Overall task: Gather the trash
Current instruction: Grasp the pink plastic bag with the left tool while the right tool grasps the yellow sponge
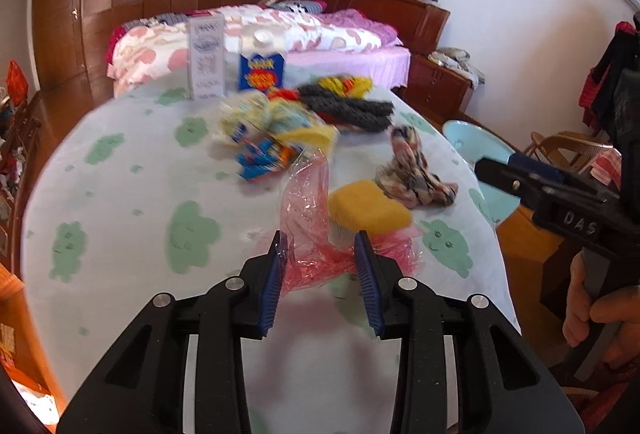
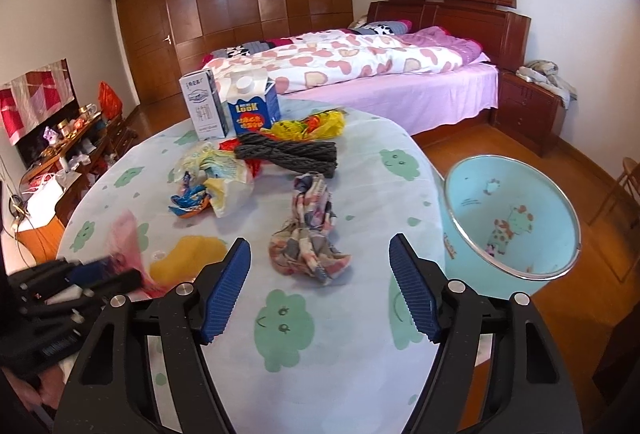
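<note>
Two grippers at work. Lower centre of left view, our left gripper (image 1: 322, 254) stands half-open astride the crumpled pink plastic bag (image 1: 308, 218), not yet pinching. Right gripper (image 2: 320, 270) gapes empty before the checked cloth wad (image 2: 308, 234); pale-blue bin (image 2: 516, 222) waits right.

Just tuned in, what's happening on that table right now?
A person with two handheld grippers is clearing trash off the table. The left gripper straddles a crumpled pink plastic bag, beside a yellow sponge. The right gripper hangs open short of a crumpled checked cloth. The blue bin looks empty.
</note>
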Demonstrator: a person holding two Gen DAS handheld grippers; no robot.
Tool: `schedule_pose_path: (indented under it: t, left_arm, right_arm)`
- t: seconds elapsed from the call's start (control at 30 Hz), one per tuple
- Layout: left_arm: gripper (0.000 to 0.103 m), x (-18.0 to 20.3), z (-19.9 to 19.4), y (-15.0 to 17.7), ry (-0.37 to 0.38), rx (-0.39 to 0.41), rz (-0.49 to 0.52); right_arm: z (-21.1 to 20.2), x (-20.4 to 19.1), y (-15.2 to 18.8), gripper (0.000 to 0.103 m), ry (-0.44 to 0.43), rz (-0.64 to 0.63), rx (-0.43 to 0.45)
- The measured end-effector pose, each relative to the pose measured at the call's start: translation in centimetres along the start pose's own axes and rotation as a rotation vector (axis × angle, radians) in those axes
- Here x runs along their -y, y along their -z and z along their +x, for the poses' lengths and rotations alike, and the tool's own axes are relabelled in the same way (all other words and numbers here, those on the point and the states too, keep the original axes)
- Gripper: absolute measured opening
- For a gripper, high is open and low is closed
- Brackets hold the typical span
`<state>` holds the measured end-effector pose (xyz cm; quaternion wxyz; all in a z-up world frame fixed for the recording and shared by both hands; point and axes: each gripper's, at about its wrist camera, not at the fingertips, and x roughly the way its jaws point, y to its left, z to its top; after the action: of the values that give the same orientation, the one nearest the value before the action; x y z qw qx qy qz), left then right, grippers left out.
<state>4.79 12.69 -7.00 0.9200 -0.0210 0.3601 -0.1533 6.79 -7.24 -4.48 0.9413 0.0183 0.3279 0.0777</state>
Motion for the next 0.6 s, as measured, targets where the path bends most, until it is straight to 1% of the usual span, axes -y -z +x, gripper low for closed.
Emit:
schedule_pose_path:
  t: [0.07,0.17,0.23,0.37,0.5,0.6]
  left_arm:
    - [0.035,-0.6,-0.9,-0.3,-0.021,0.013,0.014]
    - [0.035,-1.5,-2.3,-0.7,-0.104,0.043,0.055]
    - [0.035,-2.8,-3.4,-1.0,-0.136,0.066,0.044]
    - [0.035,-6.4,-5.9,-1.8,-0.216,0.123,-0.05]
    - [0.036,-10.3,-7.7,-2.1,-0.325,0.171,-0.168]
    - [0.036,-12.6,-8.4,-1.8,-0.391,0.182,-0.241]
  right_arm:
    - [0.2,-0.6,0.0,0.072,-0.011,-0.012,-0.003]
    - [0.5,-1.6,-0.2,0.072,-0.032,-0.031,-0.007]
    - [0.7,-2.2,-0.3,0.072,-0.044,-0.042,-0.008]
    - [1.6,-2.9,-0.6,0.072,-0.056,-0.055,-0.019]
    - [2.9,-3.5,-0.7,0.07,-0.089,-0.04,-0.05]
    - [4.7,-4.9,-0.9,0.07,-0.133,-0.03,-0.102]
